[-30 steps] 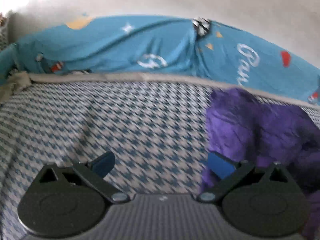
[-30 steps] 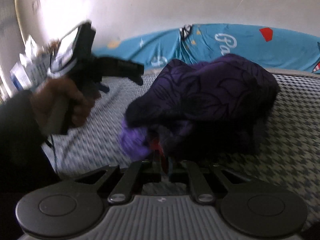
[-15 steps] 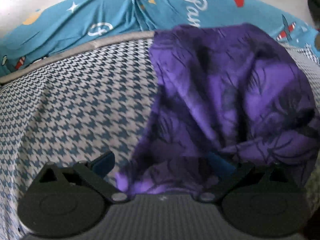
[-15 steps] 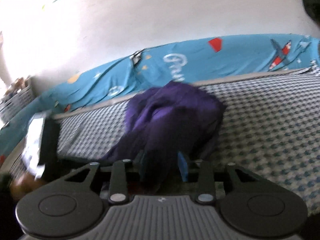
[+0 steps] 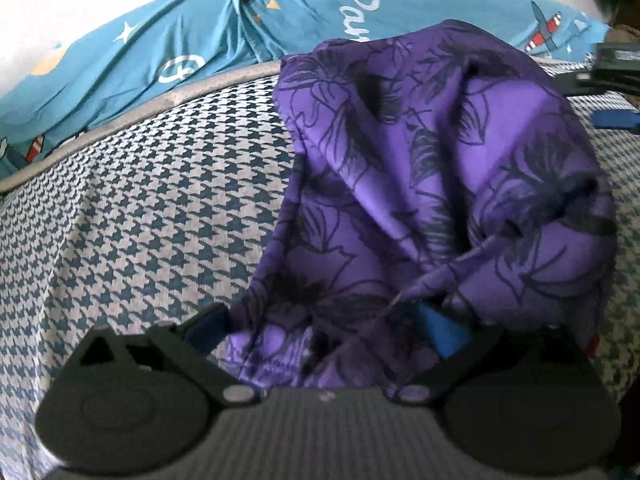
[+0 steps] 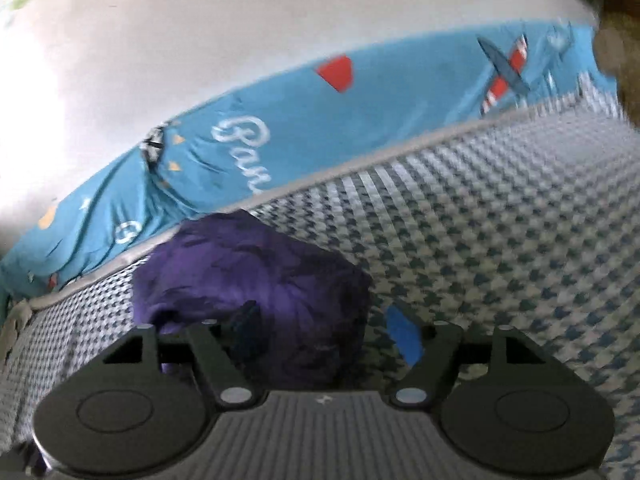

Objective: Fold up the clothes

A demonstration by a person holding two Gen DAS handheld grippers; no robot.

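Your purple garment lies in a crumpled heap on the houndstooth bedcover, near the grey piped edge where the cover meets the turquoise printed sheet. The cloth is a bright violet printed with dark outlined flowers and leaves. It is bunched into loose folds with deep creases, and a thin hem or seam runs diagonally across the lower right of the heap. It looks thin and slightly glossy where the light catches the upper folds.

Your left hand-held gripper has its jaws spread wide. The near edge of the garment spills down between them and hides part of the right blue pad, but the pads do not press on the fabric.

From your right wrist camera the same garment reads darker, a rounded mound sitting to the left of centre. Your right hand-held gripper is opening its jaws at this moment. The left finger is dark against the cloth and the right blue pad stands clear over the bedcover. Part of the heap lies between them, with no pinch on it. This view is blurred, so finer detail of the print cannot be made out there.
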